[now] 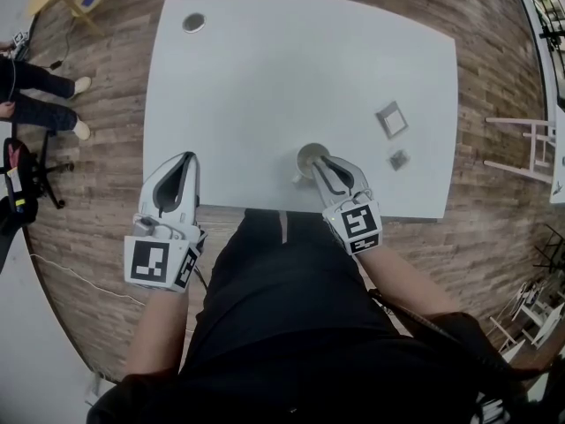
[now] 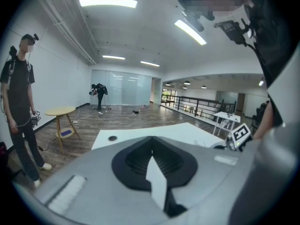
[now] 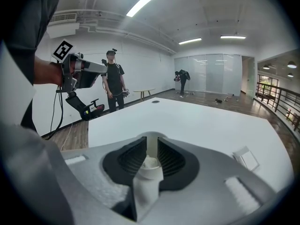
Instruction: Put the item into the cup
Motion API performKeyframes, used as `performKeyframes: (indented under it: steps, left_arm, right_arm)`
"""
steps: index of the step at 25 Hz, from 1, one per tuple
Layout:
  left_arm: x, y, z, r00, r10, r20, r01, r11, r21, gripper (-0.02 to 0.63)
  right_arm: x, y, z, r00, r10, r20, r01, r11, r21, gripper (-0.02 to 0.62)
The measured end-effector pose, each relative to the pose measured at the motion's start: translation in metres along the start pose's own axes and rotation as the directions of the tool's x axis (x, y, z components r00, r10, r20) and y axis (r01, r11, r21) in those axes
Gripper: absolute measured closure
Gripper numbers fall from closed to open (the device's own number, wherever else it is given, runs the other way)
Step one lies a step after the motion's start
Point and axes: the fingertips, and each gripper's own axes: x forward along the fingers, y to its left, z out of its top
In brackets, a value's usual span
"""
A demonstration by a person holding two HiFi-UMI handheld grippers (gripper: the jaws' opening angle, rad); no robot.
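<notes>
Two candidates, a square (image 1: 392, 119) and a small block (image 1: 399, 159), lie right of the cup (image 1: 308, 156). Your right gripper (image 1: 321, 166) is nearer, but it is clamped on the cup's rim. Your left gripper (image 1: 188, 157), closed on nothing, sits far left.

Your right gripper (image 1: 323, 170) covers the near side of the cup (image 1: 309, 155) in the head view; its inside cannot be read. In the right gripper view, the gripper body hides the cup's base and cuts off one corner of the square piece (image 3: 247, 159). The small dark object (image 1: 399, 159) on the table (image 1: 265, 78) is too small to identify (shape unclear as well). The left gripper (image 2: 151, 153) blocks most of the table in its own view. The frame edge crops the person (image 1: 35, 95) to legs only.
</notes>
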Motion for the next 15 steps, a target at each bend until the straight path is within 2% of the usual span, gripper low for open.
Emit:
performKeyframes:
  steps: [3,6,15]
  left_arm:
    - [-0.004,0.007,-0.005,1.0,0.003,-0.002,-0.003,1.0,-0.008,0.606]
    - [-0.017,0.021,-0.016,0.999,0.023,-0.033,-0.024,1.0,-0.019,0.606]
    - [0.0,0.018,-0.006,1.0,-0.016,0.019,0.015,1.0,0.012,0.606]
  right_arm:
    - [0.006,0.008,0.0,1.0,-0.006,0.013,0.006,1.0,-0.008,0.517]
    - [0.02,0.029,-0.003,1.0,0.017,0.016,-0.018,0.999,0.026,0.517]
    - [0.027,0.022,0.008,0.998,0.004,0.064,-0.005,1.0,0.024,0.517]
